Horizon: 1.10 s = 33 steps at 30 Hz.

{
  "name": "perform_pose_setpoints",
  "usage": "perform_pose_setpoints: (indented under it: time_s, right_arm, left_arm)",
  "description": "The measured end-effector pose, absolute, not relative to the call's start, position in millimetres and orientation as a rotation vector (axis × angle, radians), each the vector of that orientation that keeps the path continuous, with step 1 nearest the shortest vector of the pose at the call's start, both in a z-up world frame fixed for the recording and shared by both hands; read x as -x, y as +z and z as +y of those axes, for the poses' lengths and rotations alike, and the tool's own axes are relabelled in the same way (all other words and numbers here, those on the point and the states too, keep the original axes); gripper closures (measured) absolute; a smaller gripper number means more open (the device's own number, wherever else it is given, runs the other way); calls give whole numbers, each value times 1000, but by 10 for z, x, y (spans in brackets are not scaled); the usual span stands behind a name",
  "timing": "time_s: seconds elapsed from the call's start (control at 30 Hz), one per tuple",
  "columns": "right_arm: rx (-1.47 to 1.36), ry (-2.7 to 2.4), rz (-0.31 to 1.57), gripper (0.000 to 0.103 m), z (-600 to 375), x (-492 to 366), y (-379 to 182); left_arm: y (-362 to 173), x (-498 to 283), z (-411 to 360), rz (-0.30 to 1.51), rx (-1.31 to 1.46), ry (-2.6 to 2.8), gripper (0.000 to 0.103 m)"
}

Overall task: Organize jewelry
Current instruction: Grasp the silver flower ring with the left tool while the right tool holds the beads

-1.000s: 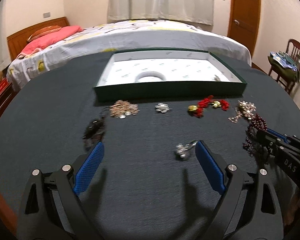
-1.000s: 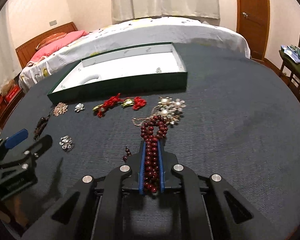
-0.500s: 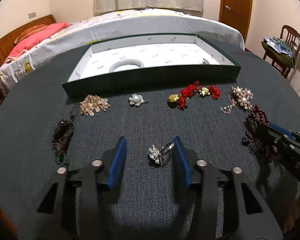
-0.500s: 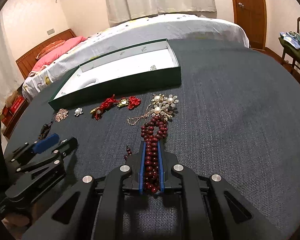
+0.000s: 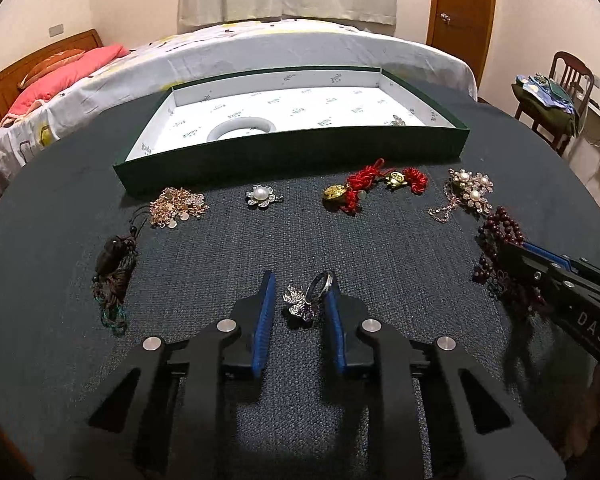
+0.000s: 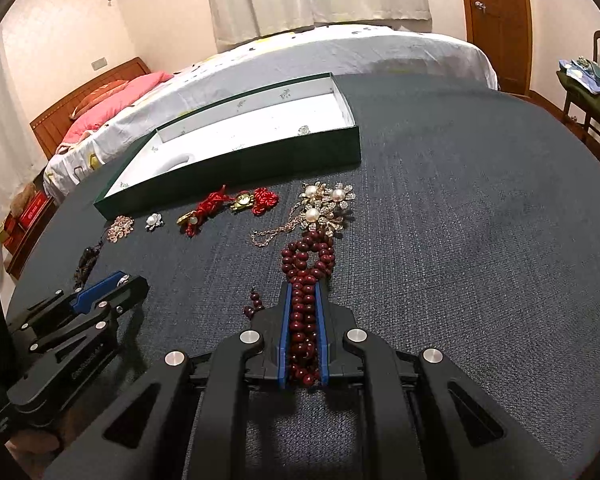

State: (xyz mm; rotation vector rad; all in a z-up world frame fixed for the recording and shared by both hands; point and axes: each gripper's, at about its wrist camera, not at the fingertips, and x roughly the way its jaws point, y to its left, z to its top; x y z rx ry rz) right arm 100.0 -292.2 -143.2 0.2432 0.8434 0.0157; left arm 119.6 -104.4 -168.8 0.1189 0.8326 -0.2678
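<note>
Left tool (image 5: 299,294): jaws just closing around silver ring (image 5: 309,298) on tabletop (image 5: 380,248), near centre; right pad touched band, left pad stood apart, so not yet clenched. Judged: pickup under way, ring bound for green box (image 5: 292,156) at far side.

Right tool (image 6: 304,322): clenched on dark red bead strand (image 6: 306,280), low over tabletop.

Left view alone showed ring between pads and white bangle (image 5: 241,130) whole in box. Right view alone showed beads pinched along pads; ring hidden there.
</note>
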Motion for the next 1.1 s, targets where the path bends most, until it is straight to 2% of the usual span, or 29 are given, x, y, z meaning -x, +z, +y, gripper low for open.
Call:
perform_pose_setpoints:
  time_s: [0.07,0.67,1.1]
  right_arm:
    - [-244,16,844,91,-2920,-1000,-1432]
    - [-231,17,838,91,-2892,-1008,-1428]
    - [-204,43,778,91,-2823,-982,-1146]
  left_arm:
    - [-1690,-1191,-1032,833,-111,-276,85]
    - [-1662,-1201,-962,832,-111,-252,85]
    - [-1348,-1154,-766,775,-75,-220,85]
